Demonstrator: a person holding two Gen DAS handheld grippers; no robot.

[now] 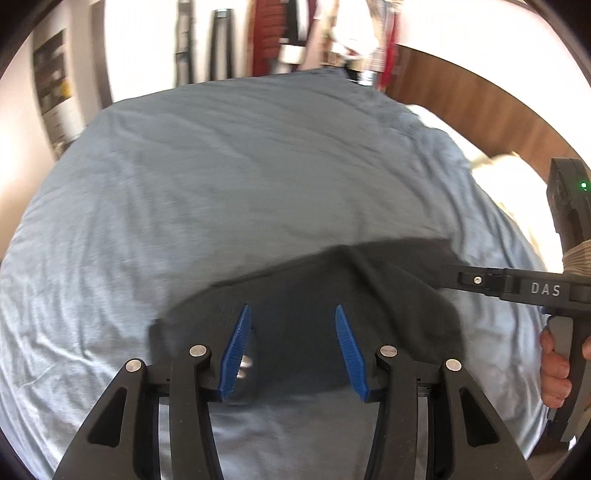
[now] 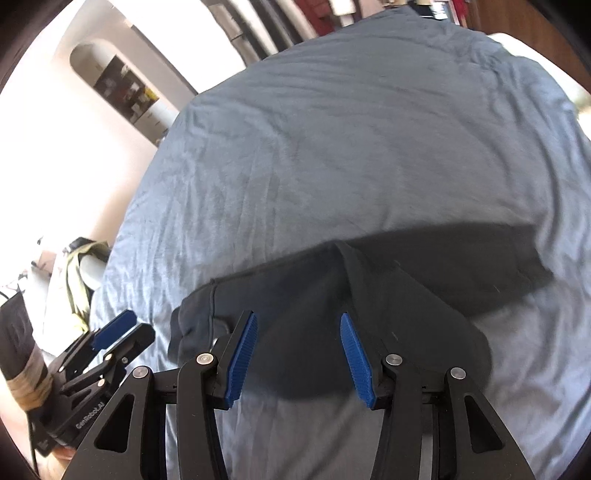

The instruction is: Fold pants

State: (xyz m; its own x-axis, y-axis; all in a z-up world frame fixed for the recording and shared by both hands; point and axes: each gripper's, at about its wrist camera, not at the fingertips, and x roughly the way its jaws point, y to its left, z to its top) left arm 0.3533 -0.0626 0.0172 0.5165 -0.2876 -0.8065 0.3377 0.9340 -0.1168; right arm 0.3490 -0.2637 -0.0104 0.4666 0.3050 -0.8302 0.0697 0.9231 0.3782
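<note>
Dark pants [image 1: 317, 302] lie folded in a compact stack on a light blue bedspread [image 1: 229, 166], near its front edge. A raised crease runs down the top layer. My left gripper [image 1: 293, 314] is open and empty, hovering just above the pants. In the right wrist view the pants [image 2: 332, 295] lie the same way, and my right gripper [image 2: 299, 319] is open and empty above them. The right gripper's body shows at the right of the left wrist view [image 1: 524, 288]. The left gripper shows at lower left in the right wrist view [image 2: 110, 332].
The bedspread [image 2: 332, 147] covers a large bed. A wooden headboard [image 1: 480, 110] and white pillows [image 1: 443, 125] are at the far right. Hanging clothes [image 1: 314, 33] are behind the bed. A shelf niche [image 2: 125, 88] and a chair with yellow cloth [image 2: 83, 273] are on the left.
</note>
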